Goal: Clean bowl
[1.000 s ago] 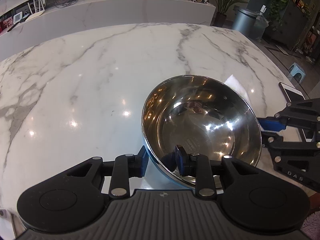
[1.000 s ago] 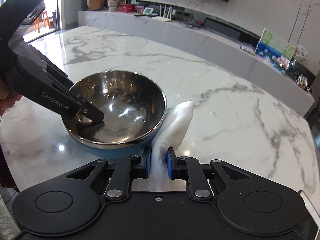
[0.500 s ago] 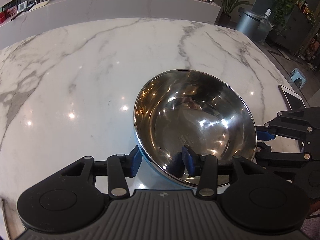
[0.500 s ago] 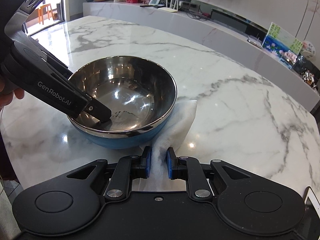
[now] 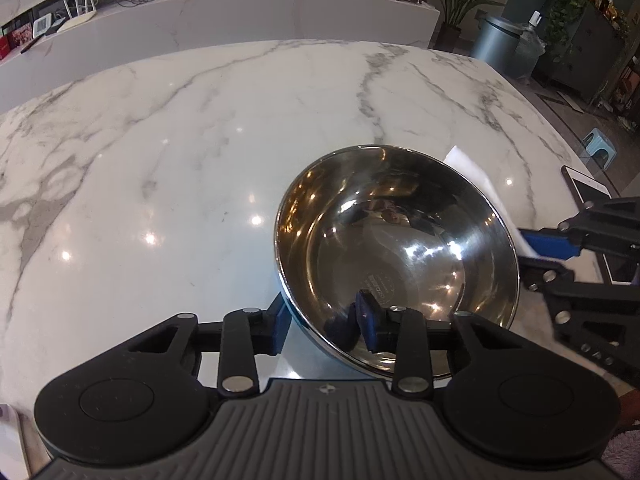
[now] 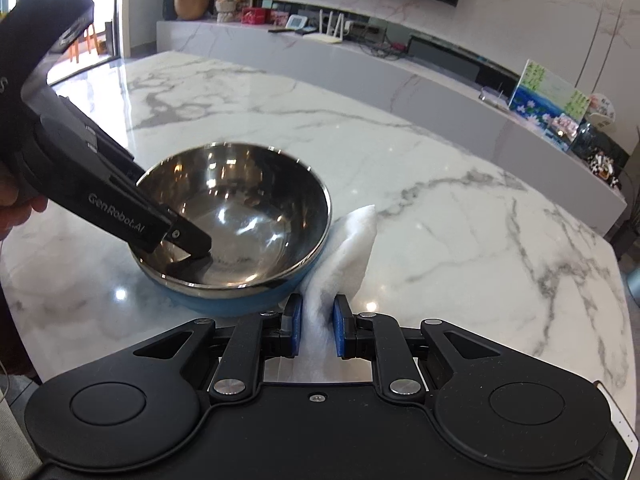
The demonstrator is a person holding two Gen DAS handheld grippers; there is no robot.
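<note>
A steel bowl [image 5: 400, 248] with a blue outside [image 6: 240, 220] sits on the white marble table [image 5: 180, 140]. My left gripper [image 5: 324, 326] straddles the bowl's near rim, one blue pad outside and one inside, closed on it. The left gripper shows in the right wrist view [image 6: 192, 252], reaching into the bowl from the left. My right gripper [image 6: 316, 330] is shut on a white cloth [image 6: 348, 240] that lies on the table touching the bowl's right side. The right gripper also shows in the left wrist view [image 5: 556, 256], beside the bowl.
A tablet [image 5: 592, 196] lies at the table's right edge. A long marble counter [image 6: 400, 64] with small items runs behind the table. A bin [image 5: 500, 40] and plants stand on the floor past the far corner.
Both views rose and pulled back slightly. The bowl stays in the left gripper's hold. The right gripper keeps the cloth; its jaws look a little wider around it.
</note>
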